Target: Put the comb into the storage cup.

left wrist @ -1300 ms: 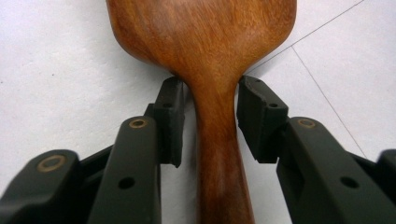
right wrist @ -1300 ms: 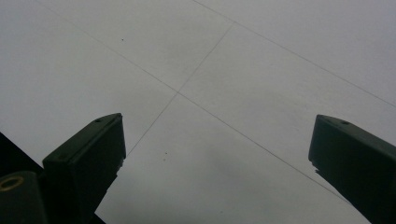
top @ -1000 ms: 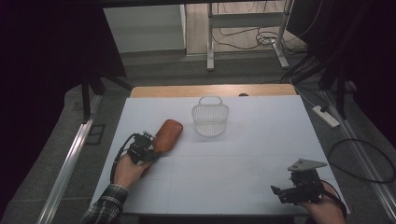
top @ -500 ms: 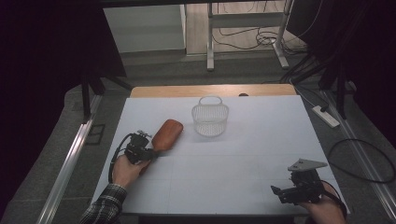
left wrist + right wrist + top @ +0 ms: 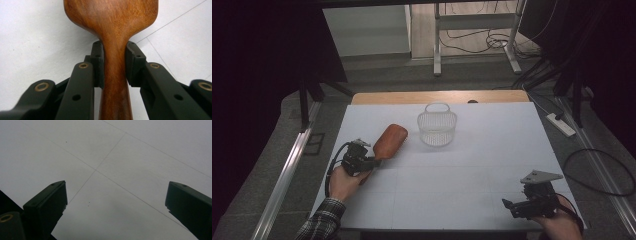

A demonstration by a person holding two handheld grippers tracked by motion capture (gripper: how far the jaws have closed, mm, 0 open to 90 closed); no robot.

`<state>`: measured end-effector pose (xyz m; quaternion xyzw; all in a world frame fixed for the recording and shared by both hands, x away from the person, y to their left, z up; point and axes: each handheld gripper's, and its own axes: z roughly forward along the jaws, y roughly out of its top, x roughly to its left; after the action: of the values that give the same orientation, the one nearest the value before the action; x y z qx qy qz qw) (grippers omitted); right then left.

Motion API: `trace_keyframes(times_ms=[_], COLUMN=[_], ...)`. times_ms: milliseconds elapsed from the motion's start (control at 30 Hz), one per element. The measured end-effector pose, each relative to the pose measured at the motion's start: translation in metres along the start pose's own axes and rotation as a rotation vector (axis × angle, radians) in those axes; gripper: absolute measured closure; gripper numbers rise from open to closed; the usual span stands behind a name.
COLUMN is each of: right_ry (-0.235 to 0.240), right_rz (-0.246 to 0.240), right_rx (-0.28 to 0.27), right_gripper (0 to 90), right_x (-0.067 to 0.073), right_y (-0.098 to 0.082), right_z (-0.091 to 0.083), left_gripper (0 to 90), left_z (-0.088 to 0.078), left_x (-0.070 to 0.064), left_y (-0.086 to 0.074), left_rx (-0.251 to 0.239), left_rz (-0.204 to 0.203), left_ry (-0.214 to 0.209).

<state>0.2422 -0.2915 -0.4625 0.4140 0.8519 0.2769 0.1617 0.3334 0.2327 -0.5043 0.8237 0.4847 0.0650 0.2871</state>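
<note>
A wooden spatula [image 5: 390,141] with a broad reddish-brown blade lies at the left of the white table [image 5: 492,150], its blade pointing up and right toward the basket. My left gripper [image 5: 373,161] is shut on its narrow neck. In the left gripper view, the black pads [image 5: 98,62] press both sides of the spatula [image 5: 112,20] just below the blade. My right gripper [image 5: 508,207] rests at the table's near right corner. Its jaws stand wide apart with bare table between them in the right gripper view [image 5: 116,195].
A clear wire-mesh basket [image 5: 437,131] with a handle stands at the middle back of the table, right of the spatula's blade. A wooden strip [image 5: 437,97] runs along the far edge. Cables and a power strip [image 5: 561,125] lie on the floor to the right.
My left hand has drifted slightly left with the spatula still gripped. The right gripper has stayed where it was.
</note>
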Motion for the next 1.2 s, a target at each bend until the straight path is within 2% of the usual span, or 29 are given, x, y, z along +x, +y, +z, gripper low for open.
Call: trace_keyframes(times_ms=[200,400,500,733,1067,1200], right_ry=[0.016,0.032,0.018,0.041,0.115,0.171], right_rz=[0.005,0.011,0.031,0.039,0.037,0.029], right_rx=[-0.016,-0.058,-0.088,-0.161,-0.235,-0.263], right_gripper=[2.7,0.0,0.0,0.0,0.0,0.0], right_x=[-0.001,-0.002,-0.003,-0.002,-0.001,0.001], right_y=[0.0,-0.002,-0.002,-0.002,0.007,0.014], right_z=[-0.002,-0.005,-0.008,-0.011,-0.014,-0.014], left_gripper=[71.4,71.3,71.3,71.3,71.2,71.3], left_z=[-0.009,-0.02,-0.024,-0.031,-0.037,-0.042], left_x=[-0.004,-0.007,-0.01,-0.018,-0.027,-0.032], left_y=[-0.002,-0.006,-0.007,-0.007,-0.009,-0.011], left_rx=[-0.038,-0.086,-0.099,-0.134,-0.167,-0.187], left_rz=[0.008,0.022,0.03,0.048,0.062,0.06], left_ry=[-0.006,-0.009,-0.013,-0.012,-0.02,-0.032])
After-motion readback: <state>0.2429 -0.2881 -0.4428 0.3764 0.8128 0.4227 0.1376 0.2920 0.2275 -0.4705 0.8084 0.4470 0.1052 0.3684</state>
